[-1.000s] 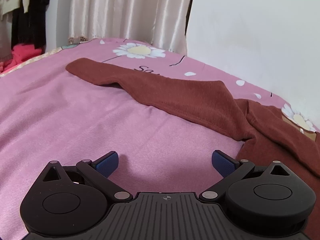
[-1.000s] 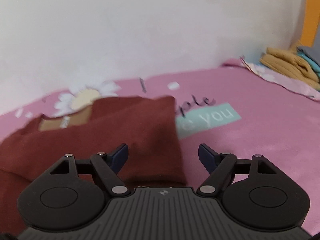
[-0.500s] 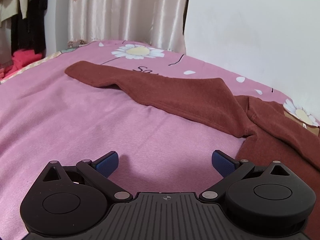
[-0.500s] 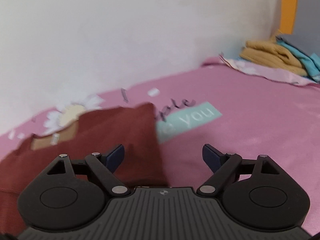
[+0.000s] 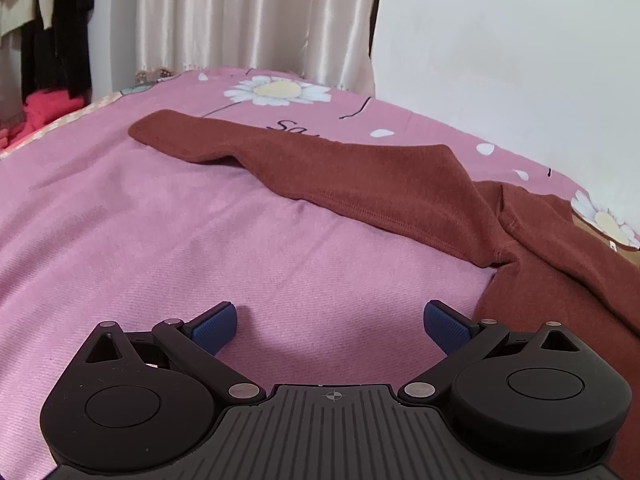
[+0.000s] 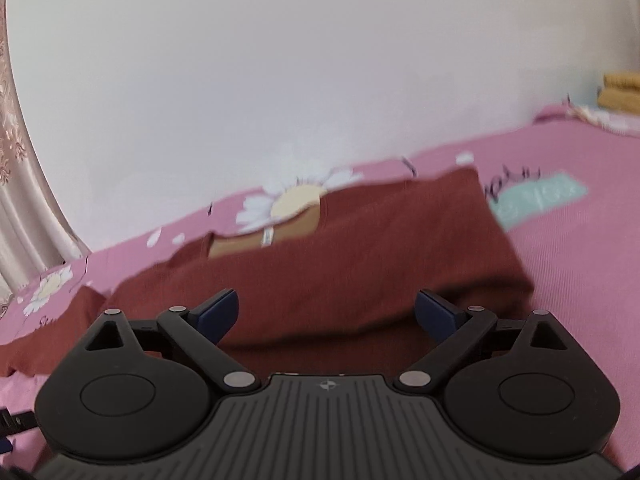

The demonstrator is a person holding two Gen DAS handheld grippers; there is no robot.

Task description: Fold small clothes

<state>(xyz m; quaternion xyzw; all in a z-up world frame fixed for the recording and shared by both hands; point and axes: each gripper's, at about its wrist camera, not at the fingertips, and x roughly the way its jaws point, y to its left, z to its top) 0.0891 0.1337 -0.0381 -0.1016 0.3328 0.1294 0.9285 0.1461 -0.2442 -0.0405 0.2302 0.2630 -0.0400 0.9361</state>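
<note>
The rust-brown sweater [image 5: 380, 184] lies spread on the pink bedspread [image 5: 160, 248], along the edge of the bed that runs against the white wall [image 5: 500, 40]. One long sleeve [image 5: 224, 140] stretches flat toward the corner of the bed by the cream curtain [image 5: 240, 12], ending just short of the printed daisy [image 5: 276, 90] there. The body of the garment sits further along the wall edge, and in the right wrist view the other side appears folded over onto it, giving a straight edge next to the teal printed patch [image 6: 540, 196]. A tan lining shows inside the neckline [image 6: 256, 240], close to the wall.

The left gripper [image 5: 330, 322] hovers low over bare pink fabric, jaws spread wide and nothing between them; the sweater's hem is just beside its right-hand finger, and I cannot tell if they touch. The right gripper [image 6: 326, 312] sits over the sweater's body, its jaws having just been opening, now wide apart. Brown cloth lies beneath and between the blue pads [image 6: 218, 312], but they do not press on it.

Folded mustard clothes [image 6: 622, 96] are stacked at the far end of the bed. Dark clothes [image 5: 56, 32] hang beyond the curtain, with something red [image 5: 48, 108] below them.
</note>
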